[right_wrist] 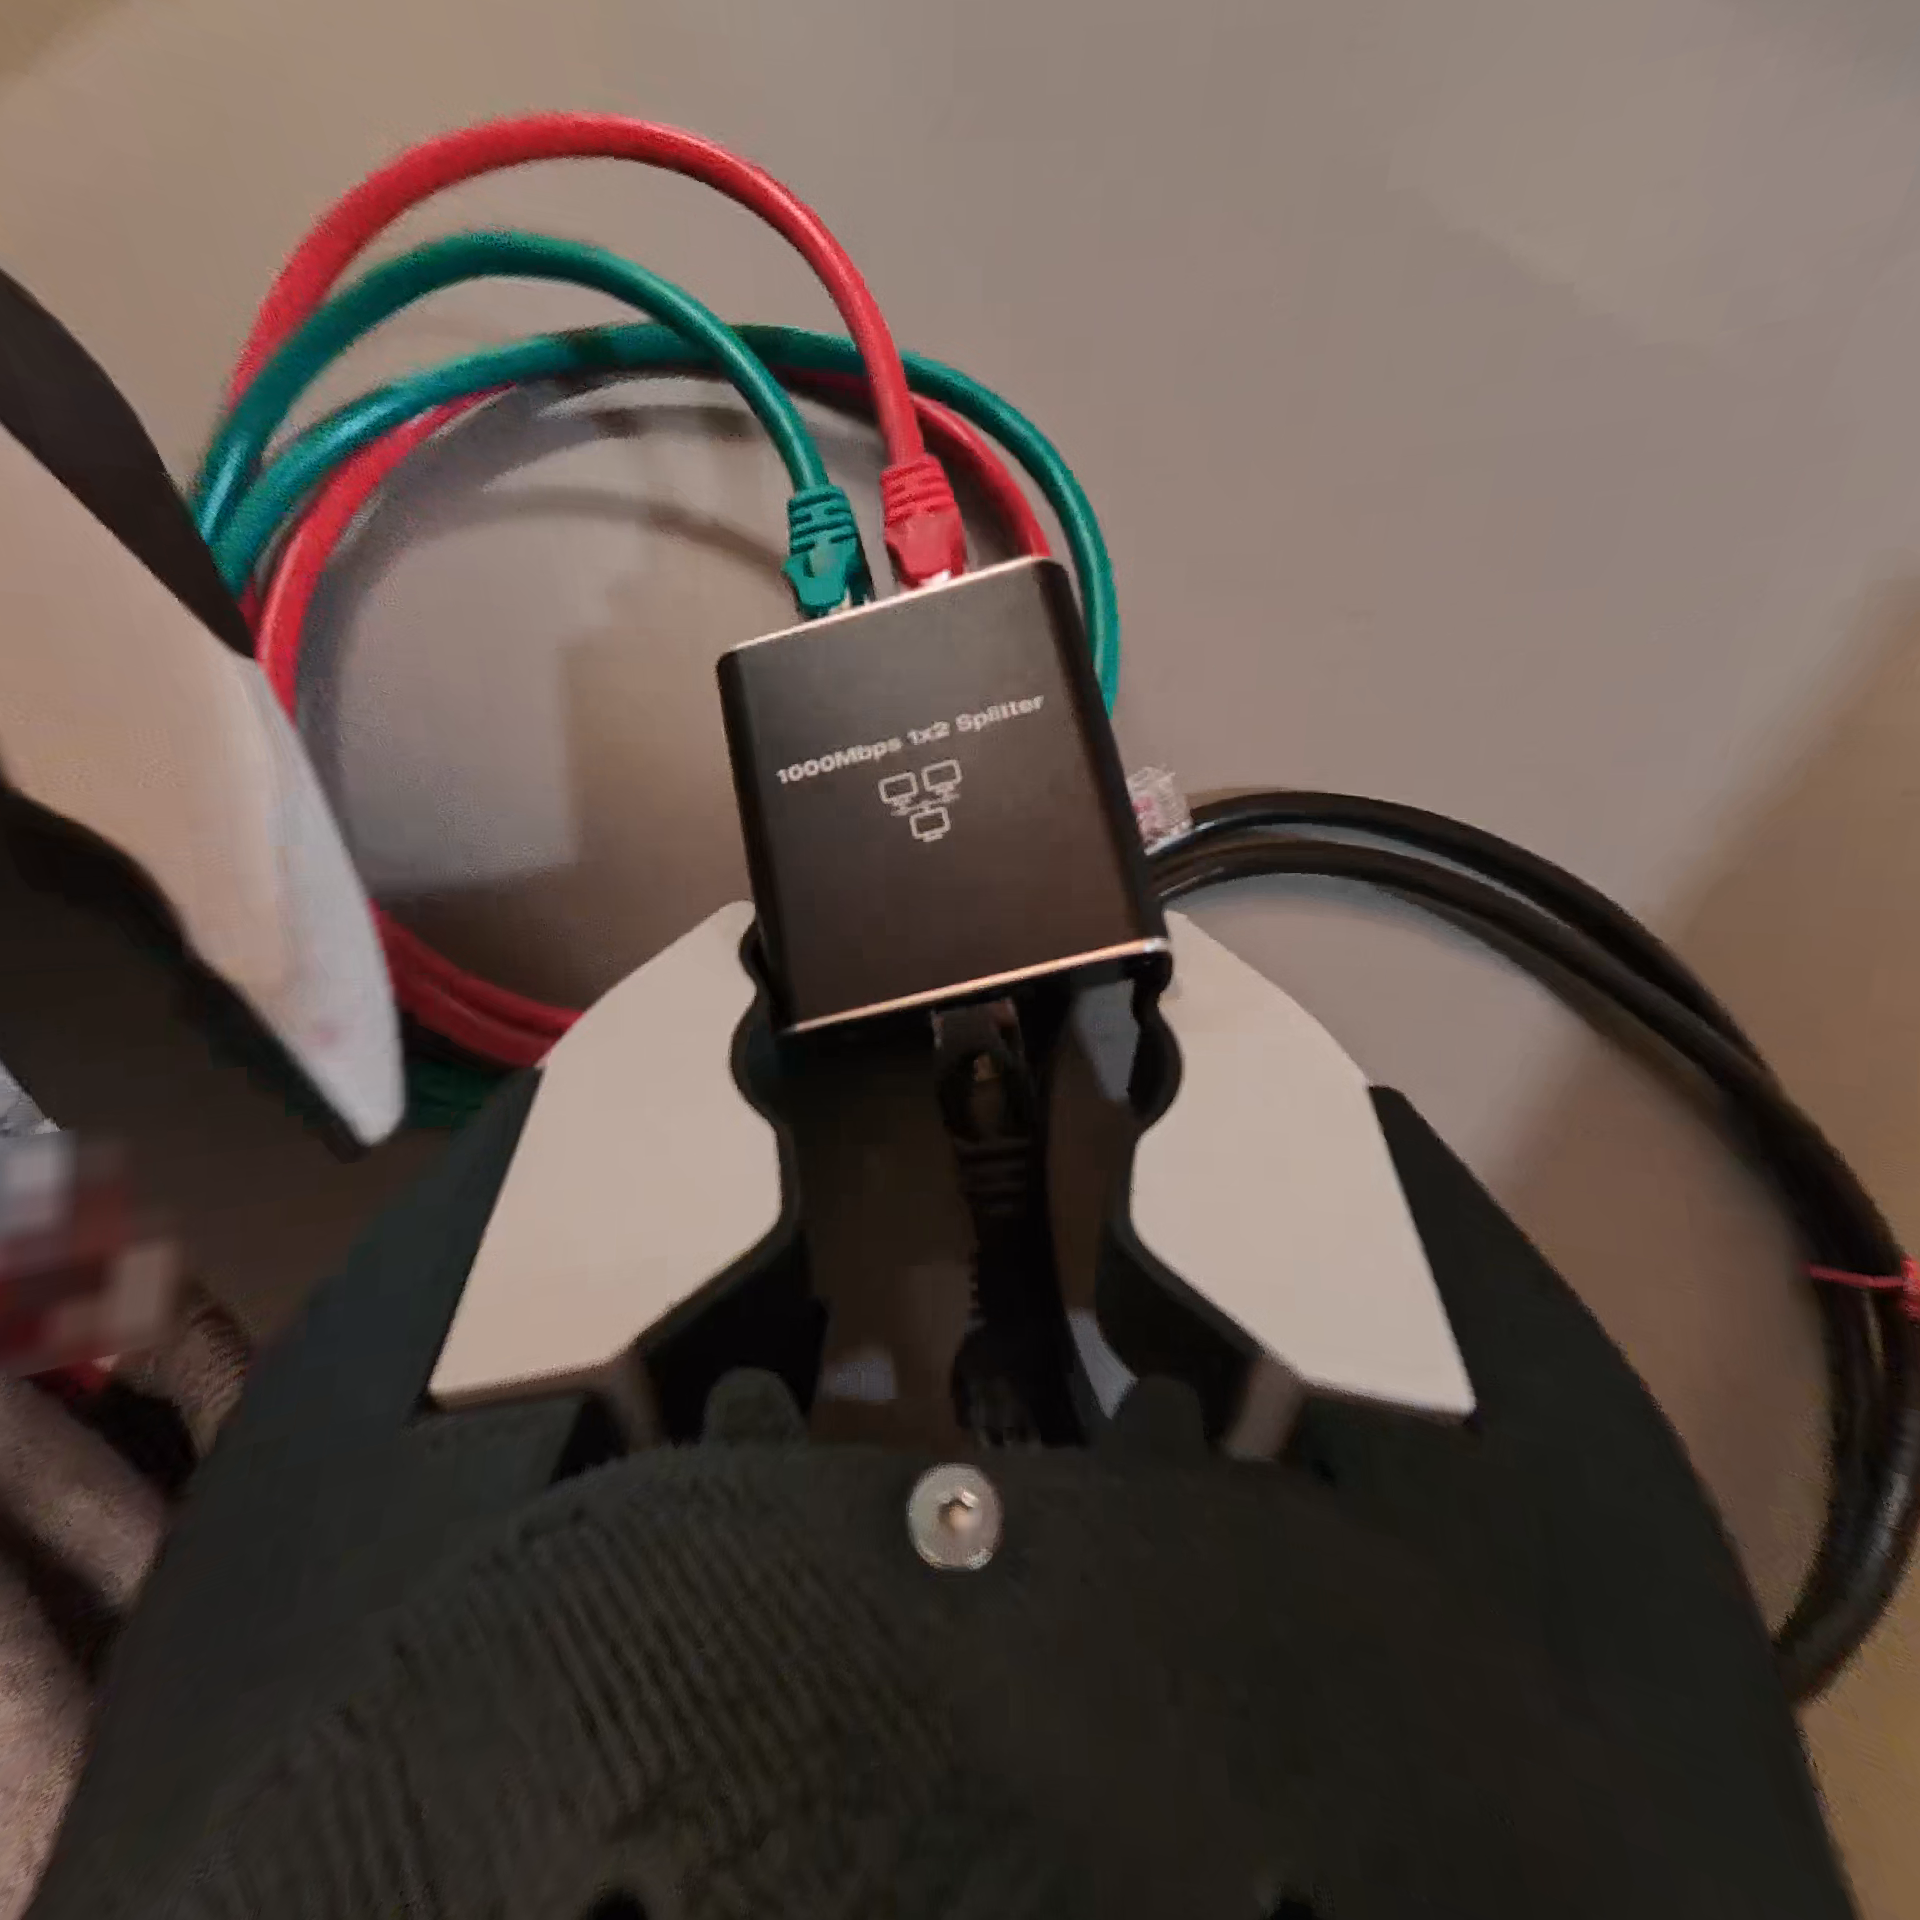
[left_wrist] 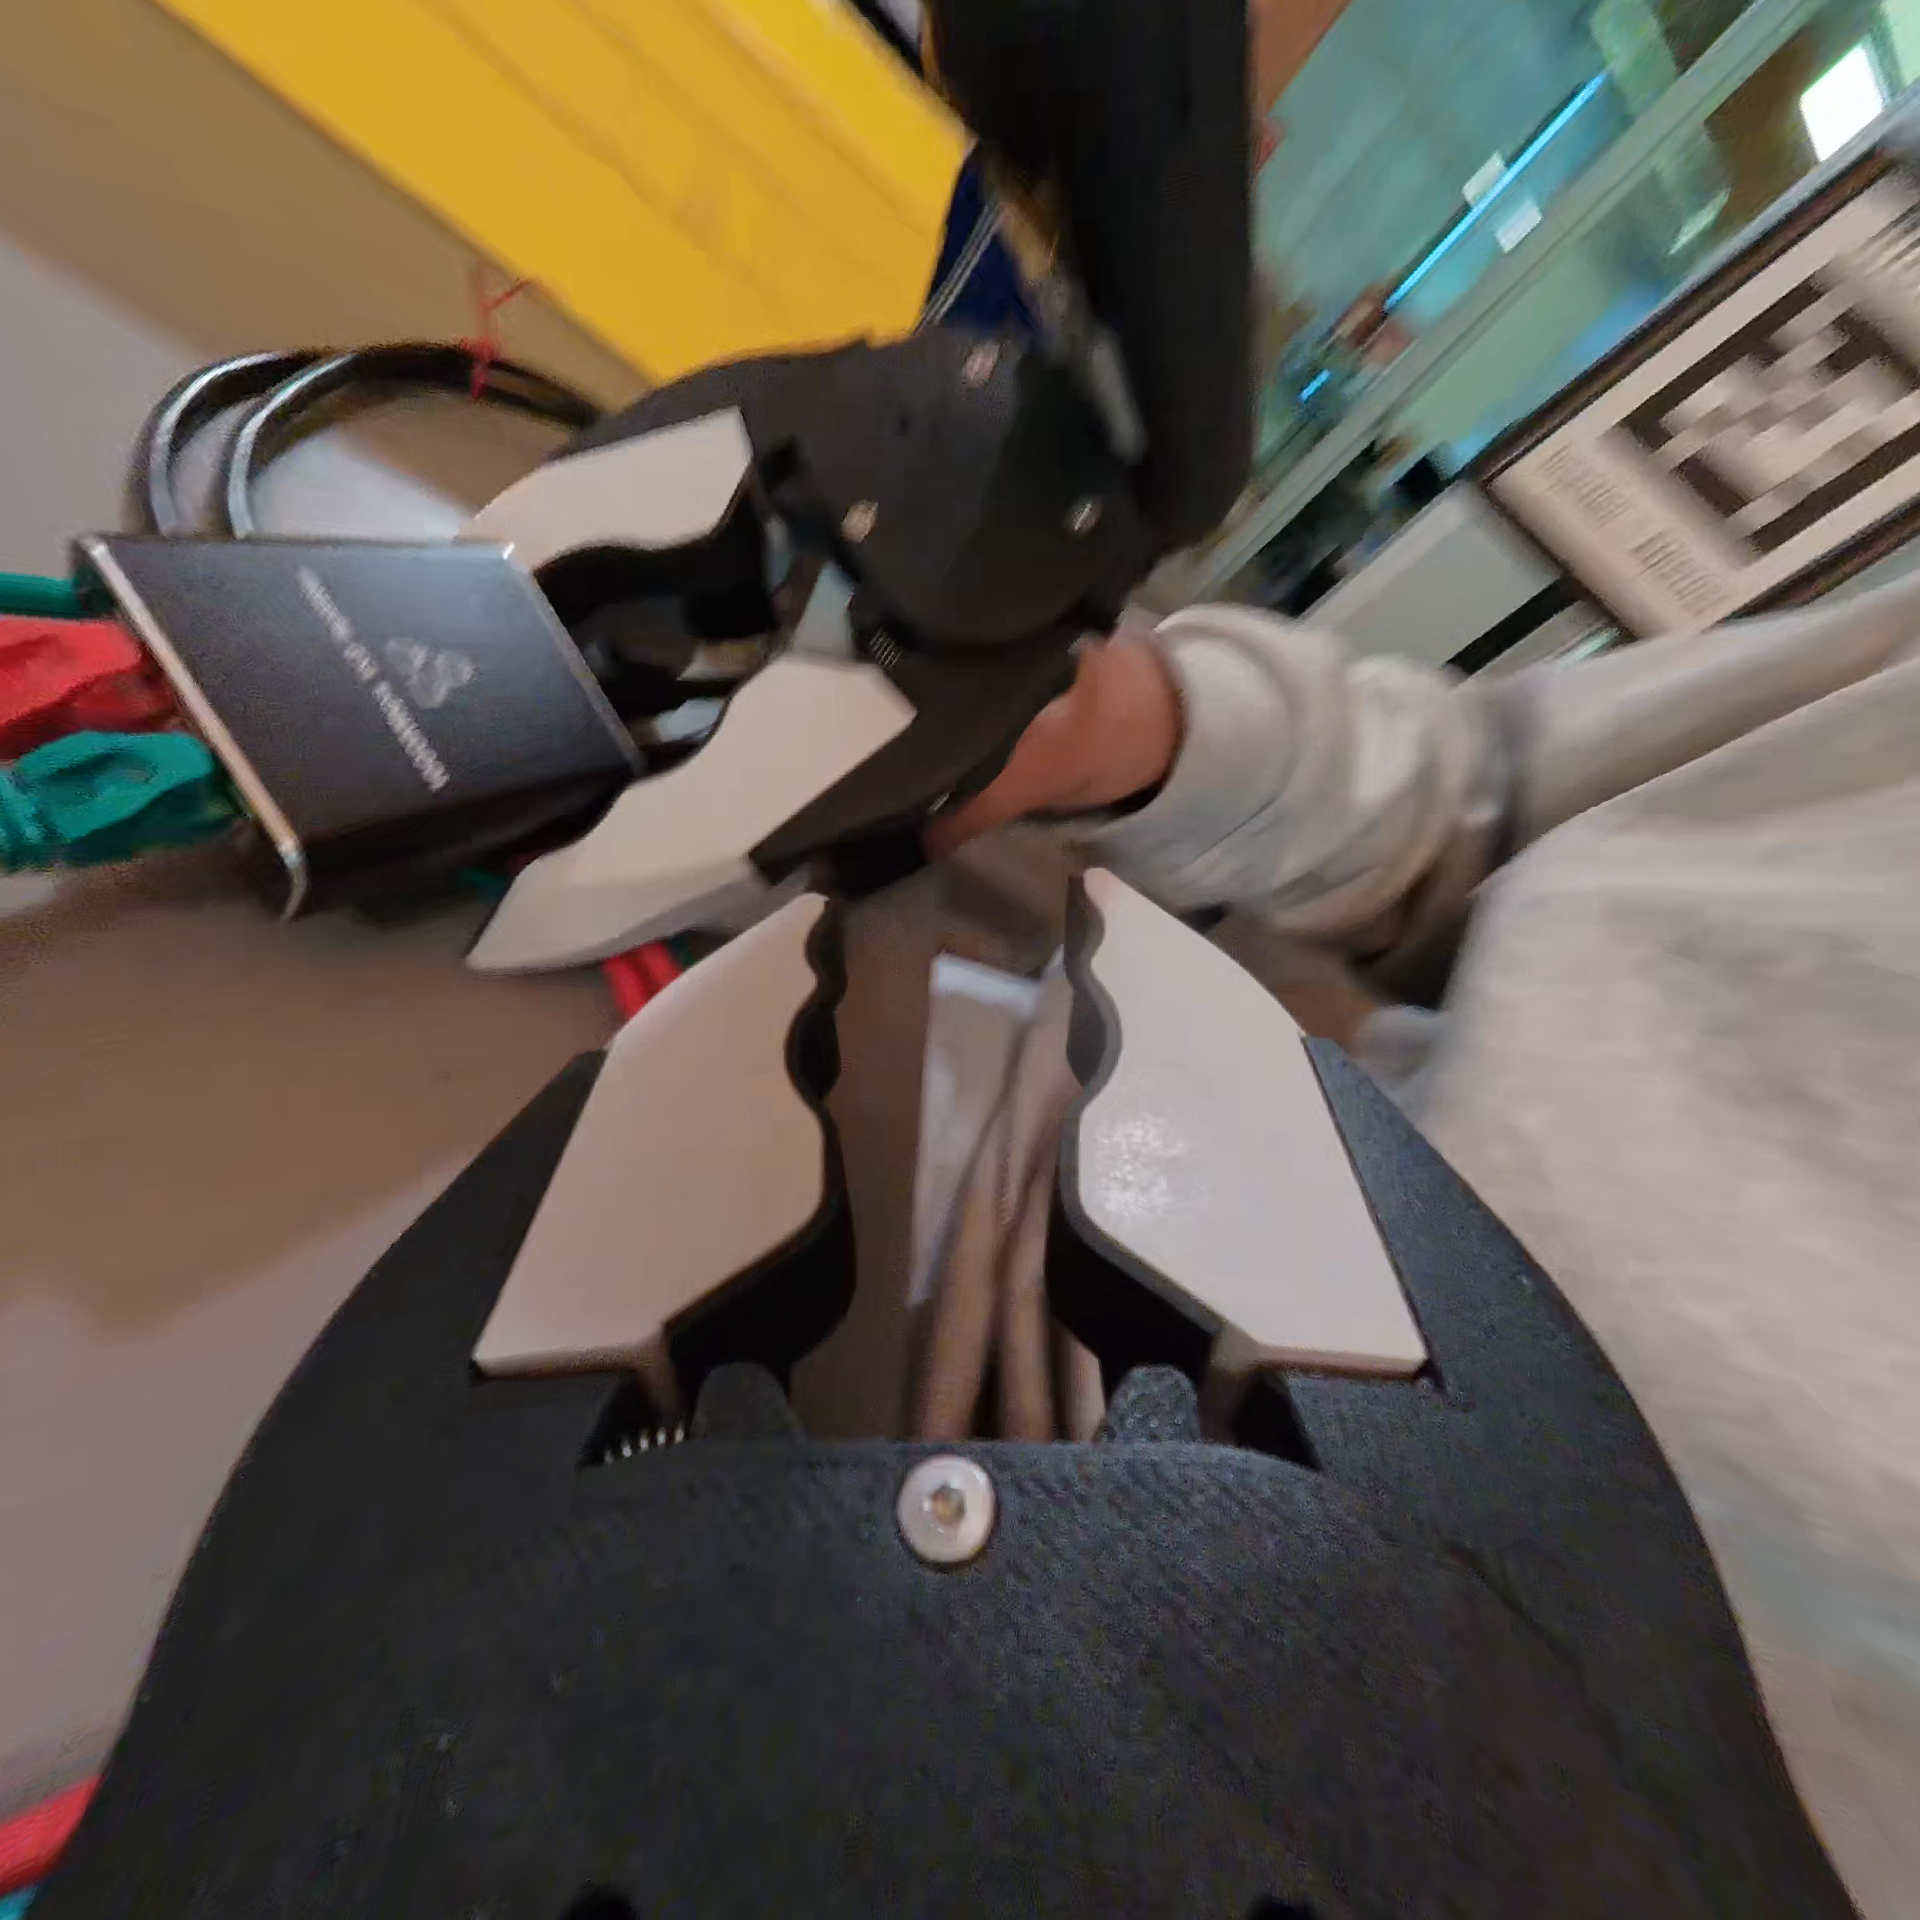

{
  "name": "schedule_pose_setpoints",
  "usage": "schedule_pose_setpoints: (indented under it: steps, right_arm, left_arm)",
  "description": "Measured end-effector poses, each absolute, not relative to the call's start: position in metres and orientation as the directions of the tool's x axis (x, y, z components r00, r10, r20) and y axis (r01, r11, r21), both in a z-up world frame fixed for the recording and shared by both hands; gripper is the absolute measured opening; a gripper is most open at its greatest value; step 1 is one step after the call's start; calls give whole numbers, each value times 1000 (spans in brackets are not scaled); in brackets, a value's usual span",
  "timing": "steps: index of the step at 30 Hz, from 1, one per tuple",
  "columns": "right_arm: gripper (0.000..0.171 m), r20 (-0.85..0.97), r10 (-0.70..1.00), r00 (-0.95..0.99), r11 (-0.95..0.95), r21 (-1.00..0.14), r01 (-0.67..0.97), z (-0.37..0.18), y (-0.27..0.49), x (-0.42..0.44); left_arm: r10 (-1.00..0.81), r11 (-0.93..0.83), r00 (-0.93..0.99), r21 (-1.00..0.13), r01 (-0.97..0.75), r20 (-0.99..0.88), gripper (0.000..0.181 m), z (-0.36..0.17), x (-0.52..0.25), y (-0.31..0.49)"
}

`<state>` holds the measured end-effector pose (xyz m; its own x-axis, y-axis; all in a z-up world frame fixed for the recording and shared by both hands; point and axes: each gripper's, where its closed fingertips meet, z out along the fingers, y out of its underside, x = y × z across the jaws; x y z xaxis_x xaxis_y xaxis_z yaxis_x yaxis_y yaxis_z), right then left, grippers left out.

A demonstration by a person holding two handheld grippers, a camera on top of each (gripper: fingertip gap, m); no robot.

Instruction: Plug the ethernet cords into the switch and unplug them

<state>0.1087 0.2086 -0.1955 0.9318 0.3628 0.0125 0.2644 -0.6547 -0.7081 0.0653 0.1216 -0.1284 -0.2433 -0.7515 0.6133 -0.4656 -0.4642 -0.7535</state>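
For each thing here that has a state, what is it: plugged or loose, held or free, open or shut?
Small black metal switch box: held at its near end by the right claw.
Green ethernet cord: plugged into the switch's far end.
Red ethernet cord: plugged in beside the green.
Black cable: plugged into the near end, between the fingers.
Right claw: shut on the switch.
Left claw: open, empty.

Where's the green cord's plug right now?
In the right wrist view, the green plug sits in the far end of the black switch, immediately left of the red plug; the right gripper grips the switch's near end.
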Motion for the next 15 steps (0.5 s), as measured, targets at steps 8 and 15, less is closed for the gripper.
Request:
schedule_pose_setpoints:
  steps: [8, 15]
  right_arm:
    - [67, -3, 401, 916, -653, -702, 283, -195, 209, 109]
    - [65, -89, 384, 919, -630, -753, 191, -181, 213, 114]
  left_arm:
    - [-730, -640, -214, -759, -122, 650, 42, -84, 45, 182]
    - [-705, -709, -171, -689, 147, 689, 47, -62, 14, 230]
